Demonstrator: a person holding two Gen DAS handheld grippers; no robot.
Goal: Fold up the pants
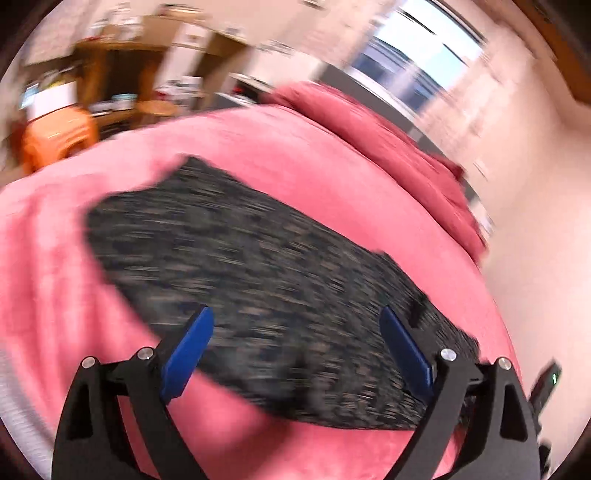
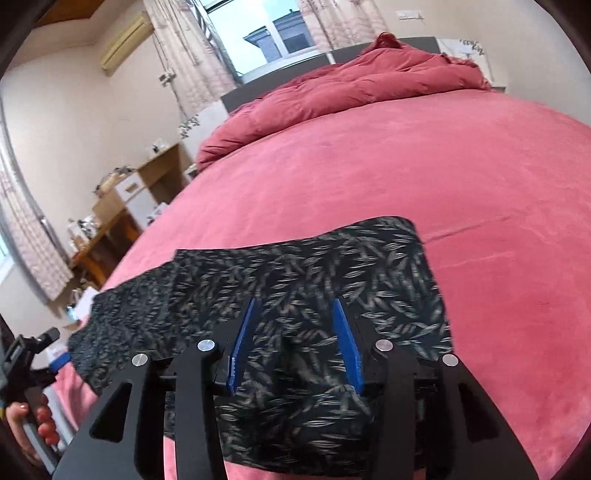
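Note:
Dark pants [image 2: 303,280] with a pale leaf print lie flat on a pink bed cover [image 2: 406,166]. They also show, motion-blurred, in the left wrist view [image 1: 258,266]. My left gripper [image 1: 297,317] is open wide and empty, just above the near edge of the pants. My right gripper [image 2: 293,308] is open and empty, hovering over the near part of the pants. The left gripper [image 2: 55,363] shows at the far left of the right wrist view, by the pants' left end, held by a hand [image 2: 26,424].
A bunched red duvet [image 2: 332,88] lies at the head of the bed. Wooden desks and shelves [image 2: 129,199] stand along the wall beside the bed. An orange object [image 1: 55,136] sits past the bed's far side. A window [image 2: 266,33] is behind the headboard.

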